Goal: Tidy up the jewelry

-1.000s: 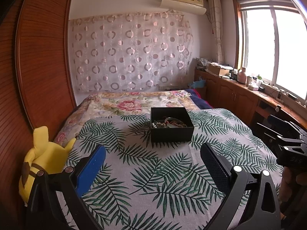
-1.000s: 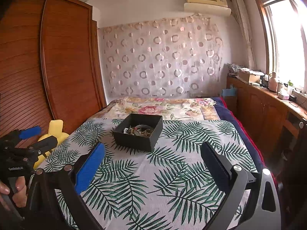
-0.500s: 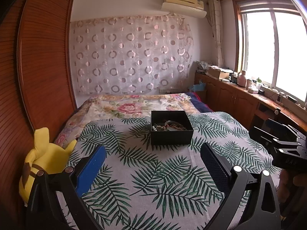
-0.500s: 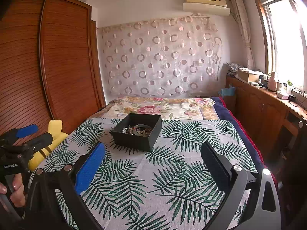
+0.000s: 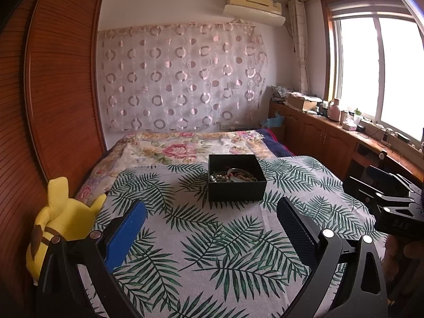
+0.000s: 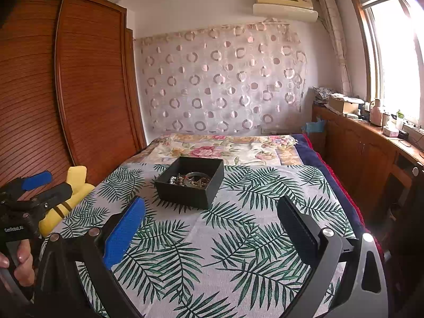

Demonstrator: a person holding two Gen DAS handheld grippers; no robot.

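Black box [image 5: 236, 182] of tangled beaded jewelry [image 5: 233, 177] on the bedspread [image 5: 212, 238]; both grippers' fingers wide apart, empty.

I get daylight from the window [image 5: 376, 79] on the right, blown out to white in both views, worse on the right wrist. The room is evenly bright; soft shadow under the black box [image 5: 236, 182] on the bed [image 5: 212, 238]. Heavy fisheye bend on the wardrobe [image 6: 79, 92]; corners vignette dark. Focus is sharp.

Open square black cardboard box [image 5: 236, 182] resting flat mid-bed on palm-leaf printed bedspread [image 5: 212, 238]; inside, tangled pile of beaded bracelets and a bangle [image 5: 233, 177].
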